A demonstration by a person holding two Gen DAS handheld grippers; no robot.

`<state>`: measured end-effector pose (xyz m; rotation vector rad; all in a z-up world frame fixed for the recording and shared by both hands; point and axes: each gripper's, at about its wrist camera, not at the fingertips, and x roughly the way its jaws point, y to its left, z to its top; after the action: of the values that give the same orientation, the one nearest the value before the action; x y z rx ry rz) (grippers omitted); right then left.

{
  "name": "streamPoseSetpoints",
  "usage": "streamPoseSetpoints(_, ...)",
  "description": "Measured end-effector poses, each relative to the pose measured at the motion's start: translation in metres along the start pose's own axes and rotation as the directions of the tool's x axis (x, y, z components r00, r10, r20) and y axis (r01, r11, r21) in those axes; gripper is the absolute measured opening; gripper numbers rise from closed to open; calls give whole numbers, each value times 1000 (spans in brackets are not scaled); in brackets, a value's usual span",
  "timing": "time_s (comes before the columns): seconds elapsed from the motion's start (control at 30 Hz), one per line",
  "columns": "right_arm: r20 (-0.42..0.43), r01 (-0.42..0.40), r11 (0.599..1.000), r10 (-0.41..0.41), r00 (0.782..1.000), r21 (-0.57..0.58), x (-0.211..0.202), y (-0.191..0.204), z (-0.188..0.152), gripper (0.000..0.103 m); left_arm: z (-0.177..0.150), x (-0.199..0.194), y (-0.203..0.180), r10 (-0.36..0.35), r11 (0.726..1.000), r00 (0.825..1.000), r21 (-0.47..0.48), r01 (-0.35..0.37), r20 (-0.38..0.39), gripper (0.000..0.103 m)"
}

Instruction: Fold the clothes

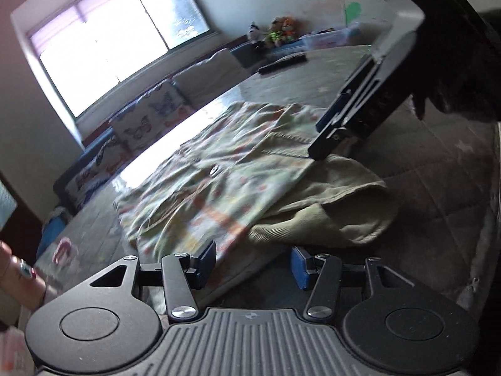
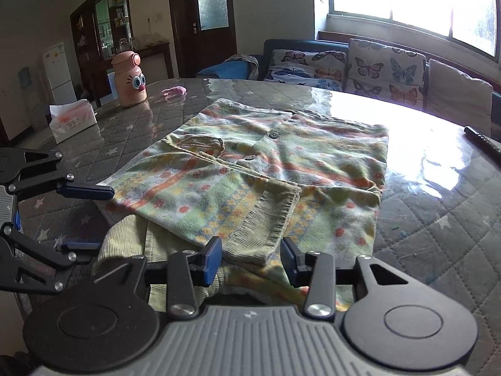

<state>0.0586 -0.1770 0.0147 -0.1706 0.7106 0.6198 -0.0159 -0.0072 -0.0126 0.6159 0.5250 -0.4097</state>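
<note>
While both jaws gape, my left gripper (image 1: pixel 253 261) and right gripper (image 2: pixel 250 258) grip nothing; I count one green patterned flannel shirt (image 2: pixel 266 169) with two buttons, lying flat on the quilted grey table (image 2: pixel 438 213) just beyond them.

Shirt (image 2: pixel 281 163): soft printed flannel-like cloth, ribbed knit cuff (image 2: pixel 266 219), matt. Surface (image 2: pixel 438 206): quilted fabric under glossy clear sheet, strong glare. Right gripper (image 2: pixel 250 258): matt black plastic, blue pads, shiny metal rivets. Bottle (image 2: pixel 130 78): smooth plastic.
</note>
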Motion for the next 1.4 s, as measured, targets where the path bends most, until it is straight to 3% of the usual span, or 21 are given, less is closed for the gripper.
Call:
streamPoseSetpoints(0.2,-1,13,999,-13,1000,-45,-14,-2,-4,53,13,9,-7,-33,999,998,16,32,62,53)
streamPoseSetpoints(0.27,-2,18,998,-18,1000,-62,-18,-2,-5,54,16,9,-4,-49,999,995,-2,49,83,38)
streamPoseSetpoints(0.33,-7,21,997,-21,1000,-80,-22,-3,-7,59,18,8,0,-56,998,994,-33,60,97,32)
streamPoseSetpoints(0.37,-11,20,996,-21,1000,-91,-24,-3,-9,59,19,8,4,-57,996,994,-56,63,99,24)
streamPoseSetpoints(0.47,-20,9,992,-12,1000,-127,-27,-1,-14,60,23,8,18,-58,988,994,-137,71,98,17)
streamPoseSetpoints(0.77,49,-40,975,52,997,-220,-18,29,-9,65,40,18,51,-77,951,993,-293,99,87,15)
streamPoseSetpoints(0.9,65,-44,975,59,996,-216,-4,34,1,55,40,18,55,-84,946,993,-306,106,82,15)
streamPoseSetpoints(0.93,57,-48,977,61,996,-209,-1,34,3,52,39,18,55,-86,945,993,-308,106,80,15)
streamPoseSetpoints(1.0,39,-64,981,73,997,-185,6,33,8,26,37,17,55,-80,945,994,-312,99,73,19)
streamPoseSetpoints(1.03,30,-78,983,84,996,-164,8,31,10,23,35,16,54,-75,945,995,-313,93,69,20)
streamPoseSetpoints(1.1,22,-93,987,96,995,-133,10,29,14,19,29,11,54,-66,946,996,-313,84,67,27)
streamPoseSetpoints(1.13,24,-97,987,101,995,-126,9,28,17,18,25,7,54,-58,948,996,-310,76,64,37)
streamPoseSetpoints(1.17,30,-100,988,104,994,-119,7,27,19,18,21,4,53,-46,951,997,-304,61,58,54)
streamPoseSetpoints(1.2,36,-101,989,105,994,-108,6,25,21,17,17,1,53,-31,954,998,-296,45,51,58)
streamPoseSetpoints(1.4,68,-107,992,111,992,-61,2,16,35,15,-6,-3,51,62,970,998,-236,-62,-11,59)
